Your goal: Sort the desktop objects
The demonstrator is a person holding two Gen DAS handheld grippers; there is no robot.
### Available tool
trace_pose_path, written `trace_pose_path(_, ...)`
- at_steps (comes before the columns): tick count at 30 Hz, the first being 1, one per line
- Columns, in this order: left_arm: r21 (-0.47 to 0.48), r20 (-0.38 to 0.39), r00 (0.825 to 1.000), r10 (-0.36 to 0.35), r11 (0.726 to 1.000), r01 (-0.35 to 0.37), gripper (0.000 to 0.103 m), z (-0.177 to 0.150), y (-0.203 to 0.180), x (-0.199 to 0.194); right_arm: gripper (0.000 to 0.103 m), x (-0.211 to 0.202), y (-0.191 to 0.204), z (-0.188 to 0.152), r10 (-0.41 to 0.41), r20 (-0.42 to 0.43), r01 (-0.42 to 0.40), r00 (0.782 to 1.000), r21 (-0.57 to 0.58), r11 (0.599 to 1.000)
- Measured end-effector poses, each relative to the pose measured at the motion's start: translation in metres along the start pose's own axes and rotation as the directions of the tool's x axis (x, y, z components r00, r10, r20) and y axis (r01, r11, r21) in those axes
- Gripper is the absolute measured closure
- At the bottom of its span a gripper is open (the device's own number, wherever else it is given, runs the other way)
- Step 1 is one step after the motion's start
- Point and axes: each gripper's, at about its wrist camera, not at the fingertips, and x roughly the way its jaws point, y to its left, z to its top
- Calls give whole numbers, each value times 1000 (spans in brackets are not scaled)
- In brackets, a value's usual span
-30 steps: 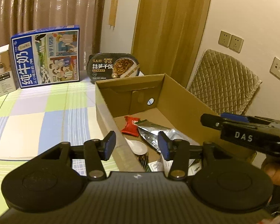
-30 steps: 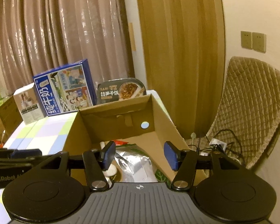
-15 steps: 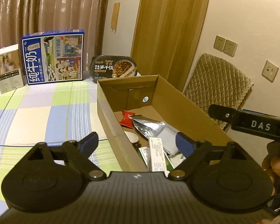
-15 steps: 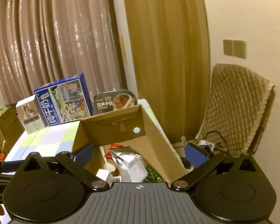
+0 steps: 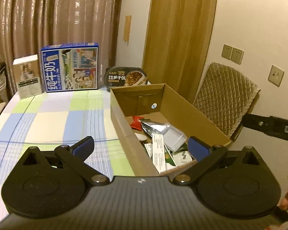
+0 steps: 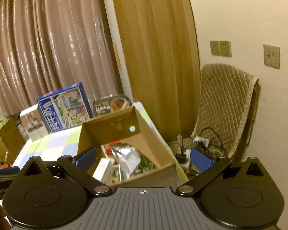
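Both claws hang above the near end of the cardboard box [image 5: 184, 105], which fills the centre-right of the left wrist view. The left gripper [image 5: 141, 146] is opening, its blue pads wide with nothing between them; the right gripper [image 6: 144, 157] stands spread just as wide and empty. Inside lie a silver pouch [image 5: 155, 127], a red packet [image 5: 136, 122] and small cartons, gathered there, I'd judge, to clear the checked tablecloth [image 5: 53, 118]. The milk carton [image 5: 70, 70] and meal tray [image 5: 125, 76] stand at the table's far edge.
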Motion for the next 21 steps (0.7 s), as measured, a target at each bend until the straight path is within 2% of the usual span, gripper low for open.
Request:
trace_pose_path(4,-25,-16,1000,-16,1000,15,1,-8,-4,-13,2,-14,-7,-6,24,-44,-23,999,39,999)
trace_pose_path(8,-50,-33,999,-33,998,31,1,-15,-8,-26,2,-25,-7,-11,14,-82,-14,997,4,1000)
trace_pose_path(14,-60,-78,997,-15,998,10,1,-23,-14,-43,2,-44,-2,-20,16,-110,-22,994,-55,998)
trace_pose_path(21,-60,-97,995,3,998,-8,1,-33,-22,-69,2,-68,7,-36,11,-144,-27,990,-114,993)
